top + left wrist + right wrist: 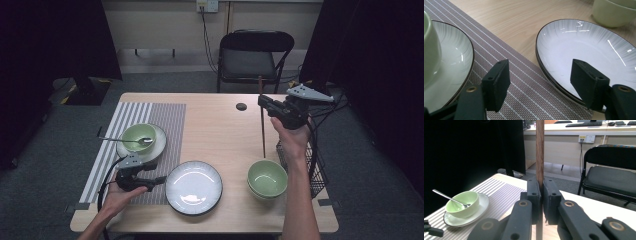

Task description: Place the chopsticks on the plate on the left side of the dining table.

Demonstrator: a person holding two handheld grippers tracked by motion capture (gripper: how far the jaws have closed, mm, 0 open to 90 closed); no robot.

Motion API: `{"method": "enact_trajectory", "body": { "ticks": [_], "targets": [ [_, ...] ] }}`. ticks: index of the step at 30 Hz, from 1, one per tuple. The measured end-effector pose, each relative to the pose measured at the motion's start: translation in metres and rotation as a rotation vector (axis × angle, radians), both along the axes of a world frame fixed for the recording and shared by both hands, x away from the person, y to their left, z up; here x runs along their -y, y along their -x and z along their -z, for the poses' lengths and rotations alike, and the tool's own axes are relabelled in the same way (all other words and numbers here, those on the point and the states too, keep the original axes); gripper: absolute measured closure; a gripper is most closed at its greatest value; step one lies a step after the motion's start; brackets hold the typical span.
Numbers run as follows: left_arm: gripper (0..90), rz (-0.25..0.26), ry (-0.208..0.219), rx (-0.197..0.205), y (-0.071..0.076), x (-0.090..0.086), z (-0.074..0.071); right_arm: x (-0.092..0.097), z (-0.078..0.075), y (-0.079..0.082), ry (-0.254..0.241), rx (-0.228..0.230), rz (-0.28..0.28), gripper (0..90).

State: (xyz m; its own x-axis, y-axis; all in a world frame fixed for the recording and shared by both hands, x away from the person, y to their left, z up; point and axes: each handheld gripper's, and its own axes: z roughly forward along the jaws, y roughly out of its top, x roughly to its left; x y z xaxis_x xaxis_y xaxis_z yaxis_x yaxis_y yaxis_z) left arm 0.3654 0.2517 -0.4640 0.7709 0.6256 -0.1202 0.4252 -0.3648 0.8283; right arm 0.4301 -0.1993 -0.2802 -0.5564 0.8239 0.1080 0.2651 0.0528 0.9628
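Two tongs: your right tongs [264, 102] clamp a chopstick [262, 131] upright, unplaced; your left tongs [159, 179] stand apart beside the plate [194, 187], placemat setting unfinished.

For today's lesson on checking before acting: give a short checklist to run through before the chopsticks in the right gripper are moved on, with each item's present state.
1. Right gripper clamped on the chopsticks: ok.
2. Chopsticks upright in the grip: ok.
3. One stick or a pair held: cannot tell.
4. Left gripper free, jaws open over the striped mat: ok.
5. White plate bare: ok.
6. Spoon resting in the green bowl: ok.
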Motion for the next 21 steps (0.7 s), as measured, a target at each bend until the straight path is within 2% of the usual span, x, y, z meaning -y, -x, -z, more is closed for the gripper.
{"method": "enact_trajectory", "body": {
  "ticks": [1, 3, 4, 6, 9, 12, 13, 18, 19, 21],
  "targets": [
    [29.6, 0.003, -0.010, 0.003, -0.001, 0.000, 0.000, -0.001, 0.000, 0.000, -0.002, 0.001, -0.004, 84.7],
    [30.0, -0.003, 0.044, -0.021, -0.001, 0.002, -0.001, -0.006, -0.001, 0.002, -0.011, -0.002, -0.011, 84.7],
    [30.0, -0.007, 0.055, -0.023, -0.002, 0.002, -0.002, -0.009, -0.002, 0.002, -0.012, 0.000, -0.017, 84.7],
    [28.9, -0.001, 0.050, -0.014, -0.004, 0.005, -0.007, -0.015, -0.001, 0.004, -0.009, 0.002, -0.029, 84.7],
    [27.3, 0.008, 0.067, -0.024, -0.006, 0.012, -0.014, -0.026, 0.002, 0.005, -0.010, -0.006, -0.046, 84.7],
    [26.9, 0.028, 0.050, 0.019, -0.006, 0.021, -0.024, -0.036, 0.005, 0.005, -0.020, -0.017, -0.070, 84.8],
    [27.5, 0.041, 0.065, 0.020, -0.008, 0.025, -0.027, -0.040, 0.005, 0.005, -0.025, -0.019, -0.079, 84.8],
    [27.8, 0.077, 0.079, 0.054, -0.014, 0.044, -0.041, -0.060, 0.001, 0.007, -0.035, -0.006, -0.127, 84.7],
    [26.6, 0.075, 0.066, 0.076, -0.015, 0.049, -0.045, -0.064, 0.000, 0.007, -0.032, -0.006, -0.135, 84.7],
    [23.6, 0.079, 0.071, 0.106, -0.017, 0.057, -0.051, -0.071, -0.003, 0.008, -0.027, 0.000, -0.155, 84.8]
  ]
}}
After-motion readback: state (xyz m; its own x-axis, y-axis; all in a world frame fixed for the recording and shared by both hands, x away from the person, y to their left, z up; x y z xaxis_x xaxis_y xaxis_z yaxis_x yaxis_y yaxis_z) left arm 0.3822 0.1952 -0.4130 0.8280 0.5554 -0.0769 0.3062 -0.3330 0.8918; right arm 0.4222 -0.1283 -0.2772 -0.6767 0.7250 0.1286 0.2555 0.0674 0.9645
